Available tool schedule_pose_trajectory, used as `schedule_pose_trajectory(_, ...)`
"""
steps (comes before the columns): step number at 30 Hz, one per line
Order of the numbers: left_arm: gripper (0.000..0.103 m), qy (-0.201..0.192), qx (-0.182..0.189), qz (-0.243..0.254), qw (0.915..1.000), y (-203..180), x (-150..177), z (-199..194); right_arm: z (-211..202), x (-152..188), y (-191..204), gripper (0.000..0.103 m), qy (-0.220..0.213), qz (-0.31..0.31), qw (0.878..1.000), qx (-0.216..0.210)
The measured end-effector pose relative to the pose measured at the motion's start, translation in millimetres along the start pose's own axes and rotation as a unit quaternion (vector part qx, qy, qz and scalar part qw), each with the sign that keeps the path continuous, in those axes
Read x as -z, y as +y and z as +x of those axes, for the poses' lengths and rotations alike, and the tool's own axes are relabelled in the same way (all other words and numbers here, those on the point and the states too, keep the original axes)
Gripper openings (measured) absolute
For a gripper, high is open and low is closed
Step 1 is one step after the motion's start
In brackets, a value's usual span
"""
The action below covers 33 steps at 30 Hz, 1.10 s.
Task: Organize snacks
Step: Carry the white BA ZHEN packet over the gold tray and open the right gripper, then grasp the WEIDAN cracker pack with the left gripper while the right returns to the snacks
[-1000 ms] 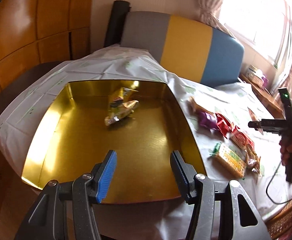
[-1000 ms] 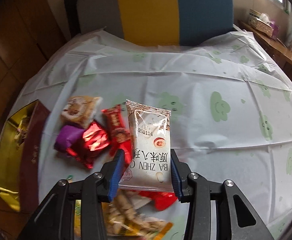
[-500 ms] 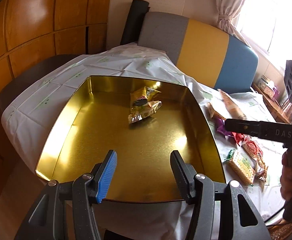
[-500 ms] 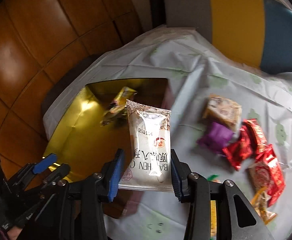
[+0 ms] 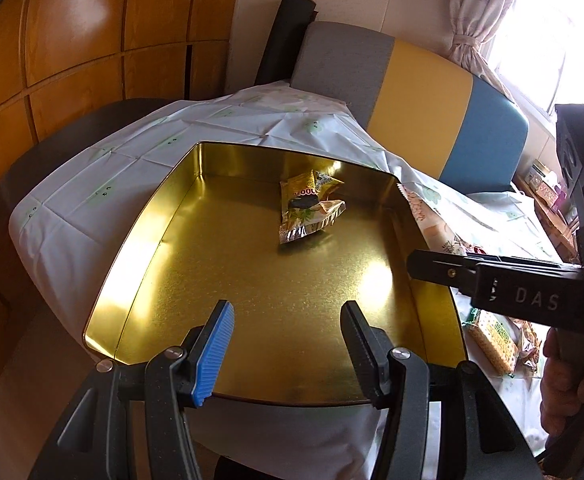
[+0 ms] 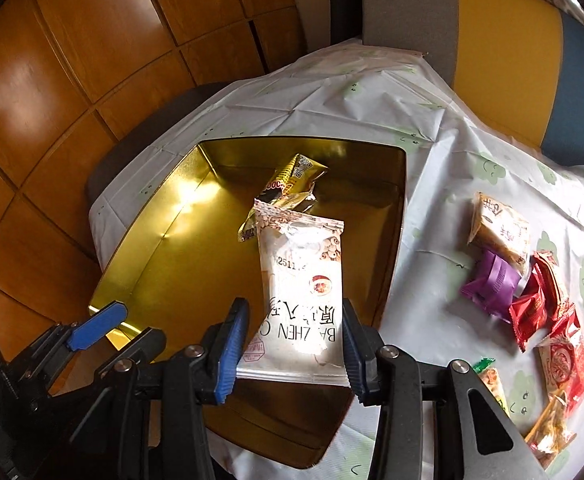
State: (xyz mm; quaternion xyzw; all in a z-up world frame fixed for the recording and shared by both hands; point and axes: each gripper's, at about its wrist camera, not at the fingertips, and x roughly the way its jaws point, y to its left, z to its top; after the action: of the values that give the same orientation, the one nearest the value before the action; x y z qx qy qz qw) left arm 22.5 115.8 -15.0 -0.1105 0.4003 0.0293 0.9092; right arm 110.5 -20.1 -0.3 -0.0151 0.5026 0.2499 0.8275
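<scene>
A gold tin tray [image 5: 164, 248] [image 6: 164, 252] sits on the white tablecloth and holds two gold-wrapped snacks [image 5: 308, 208] [image 6: 288, 188]. My right gripper [image 6: 296, 340] is shut on a white snack packet [image 6: 300, 280] and holds it above the tray's near right part. The packet's edge shows in the left wrist view [image 5: 420, 216] at the tray's right rim. My left gripper [image 5: 288, 340] is open and empty over the tray's near edge; it also shows in the right wrist view [image 6: 104, 332]. Loose snacks lie right of the tray: a beige packet [image 6: 500, 228], a purple one [image 6: 492, 284], red ones [image 6: 540, 304].
A chair with grey, yellow and blue back [image 5: 412, 80] stands behind the table. Wooden wall panels [image 5: 72, 40] are on the left. More snacks lie near the table's right front [image 6: 560, 432], among them a biscuit pack [image 5: 496, 336]. The tablecloth hangs over the left edge [image 5: 52, 208].
My right gripper has carried the white packet leftward from the snack pile to above the gold tray. My left gripper has stayed open near the tray's front edge, the view shifting slightly.
</scene>
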Motion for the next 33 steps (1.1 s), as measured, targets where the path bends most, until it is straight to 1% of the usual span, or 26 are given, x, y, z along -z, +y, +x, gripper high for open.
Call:
schedule_pose_trajectory(18,0.056,0.005,-0.003,-0.002,1.0,1.5,3.0,2.4,1.3,3.8,-2.5,0.048,-0.007,0.009,1.0,0.01)
schedule_pose_trajectory(24,0.056,0.008,-0.004,0.001,1.0,-0.4,3.8,4.1,-10.1,9.7,-9.2,0.048,-0.023,0.017,1.0,0.011)
schedule_pose_trajectory(26,0.056,0.007,-0.004,0.002,1.0,-1.0,3.9,3.8,-16.6,13.2,-13.5,0.053,-0.031,0.021,0.999,0.015)
schedule_pose_trajectory(28,0.056,0.008,-0.004,0.003,1.0,-1.9,4.2,3.7,-23.4,16.2,-19.4,0.055,-0.04,0.026,0.999,0.021)
schedule_pose_trajectory(31,0.056,0.009,-0.003,0.007,0.9999,-4.4,4.7,3.5,-33.2,21.2,-31.2,0.056,-0.049,0.037,0.998,0.029)
schedule_pose_trajectory(33,0.056,0.01,-0.002,0.009,0.9999,-6.4,5.0,3.3,-39.4,25.1,-40.1,0.058,-0.054,0.044,0.997,0.035)
